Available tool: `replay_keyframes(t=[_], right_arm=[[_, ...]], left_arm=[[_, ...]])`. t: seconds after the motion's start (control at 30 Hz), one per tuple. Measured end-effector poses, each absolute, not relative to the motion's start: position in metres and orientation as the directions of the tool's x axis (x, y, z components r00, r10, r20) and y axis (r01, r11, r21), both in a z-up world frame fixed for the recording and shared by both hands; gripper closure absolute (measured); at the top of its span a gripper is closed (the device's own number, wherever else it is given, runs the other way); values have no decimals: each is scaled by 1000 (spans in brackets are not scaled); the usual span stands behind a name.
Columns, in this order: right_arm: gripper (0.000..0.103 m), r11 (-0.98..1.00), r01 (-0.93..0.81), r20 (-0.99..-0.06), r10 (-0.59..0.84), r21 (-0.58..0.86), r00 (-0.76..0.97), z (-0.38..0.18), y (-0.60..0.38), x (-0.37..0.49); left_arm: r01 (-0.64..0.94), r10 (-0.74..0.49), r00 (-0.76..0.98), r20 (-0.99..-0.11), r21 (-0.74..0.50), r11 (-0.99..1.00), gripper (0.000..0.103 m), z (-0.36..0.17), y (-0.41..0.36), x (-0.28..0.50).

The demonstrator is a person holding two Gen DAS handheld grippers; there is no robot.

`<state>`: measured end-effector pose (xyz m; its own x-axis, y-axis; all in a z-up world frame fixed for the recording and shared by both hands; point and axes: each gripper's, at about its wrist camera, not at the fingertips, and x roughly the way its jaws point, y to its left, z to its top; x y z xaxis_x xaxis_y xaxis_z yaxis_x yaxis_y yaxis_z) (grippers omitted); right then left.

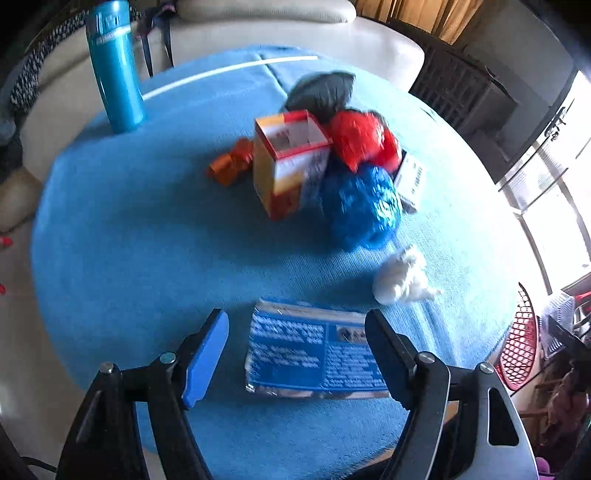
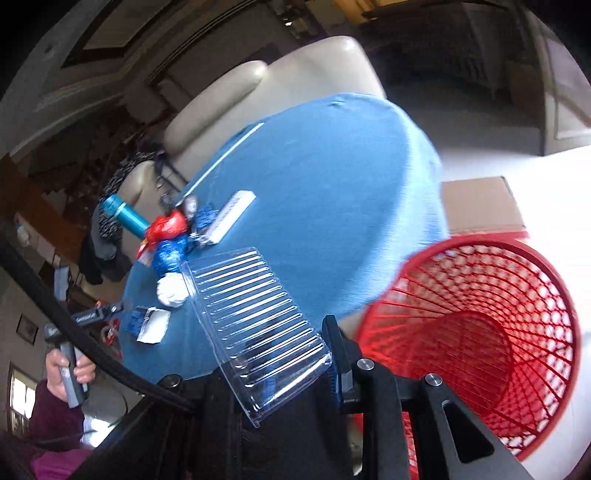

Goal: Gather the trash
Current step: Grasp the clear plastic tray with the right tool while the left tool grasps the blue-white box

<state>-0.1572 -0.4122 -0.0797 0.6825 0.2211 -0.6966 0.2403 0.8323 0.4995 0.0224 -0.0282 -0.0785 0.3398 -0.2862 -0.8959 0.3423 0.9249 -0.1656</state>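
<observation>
My left gripper [image 1: 295, 317] is open and points down at the round table. A flat blue printed packet [image 1: 314, 354] lies on the blue cloth [image 1: 147, 229] between its fingers, and the left pad stands clear of it. Beyond it sits a heap of trash: a yellow-and-red carton [image 1: 288, 162], a red crumpled wrapper [image 1: 362, 140], a blue crumpled wrapper [image 1: 362, 206], an orange wrapper [image 1: 231, 164], a grey bag [image 1: 321, 92] and a white paper wad [image 1: 400, 275]. My right gripper [image 2: 295, 362] is shut on a clear ribbed plastic tray [image 2: 255, 314], just left of the red mesh basket [image 2: 480, 332].
A teal bottle [image 1: 114, 70] stands upright at the table's far left. A white box [image 1: 412, 181] lies behind the heap. The basket [image 1: 517, 339] stands on the floor off the table's right edge, with a cardboard box [image 2: 480, 206] behind it. A cream sofa [image 1: 258, 29] lies beyond.
</observation>
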Motion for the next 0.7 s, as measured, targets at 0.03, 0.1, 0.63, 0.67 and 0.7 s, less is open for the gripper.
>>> replay_keyframes(t=[0.03, 0.1, 0.63, 0.67, 0.7], right_arm=[[79, 824, 260, -703, 216, 503, 678, -83, -416, -159], [79, 808, 287, -709, 212, 514, 672, -86, -423, -163], [79, 761, 448, -785, 128, 470, 607, -95, -435, -178], [79, 760, 454, -789, 123, 465, 602, -95, -435, -178], [79, 759, 459, -792, 120, 462, 598, -95, -434, -177]], left_arm=[[360, -280, 342, -897, -150, 921, 26, -74, -27, 17], [450, -264, 370, -891, -77, 890, 26, -67, -34, 5], [919, -261, 393, -882, 389, 69, 26, -73, -95, -44], [937, -275, 348, -896, 345, 64, 26, -72, -98, -36], [948, -274, 315, -908, 312, 57, 26, -74, -100, -29]])
